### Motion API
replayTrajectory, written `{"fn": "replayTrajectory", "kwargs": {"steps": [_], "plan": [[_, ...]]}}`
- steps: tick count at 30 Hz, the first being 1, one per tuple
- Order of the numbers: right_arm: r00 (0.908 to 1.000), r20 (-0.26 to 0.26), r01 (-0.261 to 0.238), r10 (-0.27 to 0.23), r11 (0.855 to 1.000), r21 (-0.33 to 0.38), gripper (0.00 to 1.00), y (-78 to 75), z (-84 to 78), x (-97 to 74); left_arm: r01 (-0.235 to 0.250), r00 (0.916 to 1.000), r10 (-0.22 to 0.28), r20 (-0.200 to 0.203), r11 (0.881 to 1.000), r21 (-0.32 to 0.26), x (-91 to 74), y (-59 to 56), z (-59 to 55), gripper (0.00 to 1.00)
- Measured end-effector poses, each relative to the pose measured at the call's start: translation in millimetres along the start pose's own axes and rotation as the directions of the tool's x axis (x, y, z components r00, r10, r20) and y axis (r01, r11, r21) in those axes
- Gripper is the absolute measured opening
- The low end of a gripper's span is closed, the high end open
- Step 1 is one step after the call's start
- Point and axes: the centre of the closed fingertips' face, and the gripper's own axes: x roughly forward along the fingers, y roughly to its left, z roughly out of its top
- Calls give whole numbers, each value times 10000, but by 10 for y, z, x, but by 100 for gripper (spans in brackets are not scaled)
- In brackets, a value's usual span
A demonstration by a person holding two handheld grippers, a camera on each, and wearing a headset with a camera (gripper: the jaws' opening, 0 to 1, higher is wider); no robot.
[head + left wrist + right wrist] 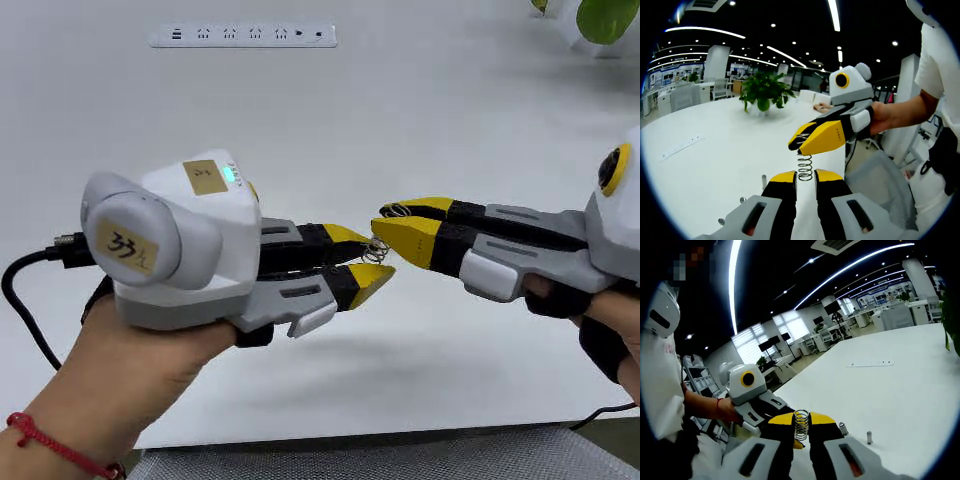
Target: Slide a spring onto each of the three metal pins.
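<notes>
Above the white table (420, 110), the left gripper (380, 255) is pinching a small coiled steel spring (376, 250) between narrow jaws. The right gripper (380, 220) is facing it from three o'clock, jaws narrow around the far end; whether they are gripping, I cannot tell. This is probably a regrip. Next, threading the spring onto a short metal pin (764, 181) calls for careful alignment.

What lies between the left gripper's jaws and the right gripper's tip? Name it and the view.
A small coil spring stands there, rising from between the left gripper's jaws to just under the right gripper's tip. The left gripper view shows it.
</notes>
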Motion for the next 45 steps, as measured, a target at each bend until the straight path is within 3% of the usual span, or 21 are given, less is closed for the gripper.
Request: {"fn": "replayTrajectory", "kwargs": {"steps": [19, 31, 35, 38, 40, 43, 45], "plan": [[9985, -540, -79, 1, 9896, -1436, 11, 68, 22, 12, 72, 10000, -72, 39, 9999, -106, -10, -6, -12, 11], [9960, -893, -153, -1, 9850, -1721, 12, 70, -6, 17, 242, 9996, -241, 144, 9997, -53, -18, -39, -18, 11], [9933, -1150, -310, 102, 9830, -1812, 20, 79, -37, 13, 329, 9993, -329, 154, 9995, 11, -19, -55, -11, 10], [9914, -1274, -559, 310, 9788, -1972, 20, 92, 0, -24, 378, 9992, -378, 160, 9993, 4, -20, -62, -11, 10], [9783, -1993, -1057, 571, 9644, -2425, 23, 111, -20, -90, 398, 9991, -399, 110, 9992, 86, -24, -61, -23, 10], [9418, -3257, -1927, 833, 9276, -3199, 28, 149, -30, -183, 497, 9987, -499, 69, 9986, 197, -32, -72, -35, 10], [9146, -3931, -2508, 947, 8954, -3678, 29, 175, -4, -226, 547, 9985, -549, 55, 9981, 284, -36, -83, -34, 10]]}}
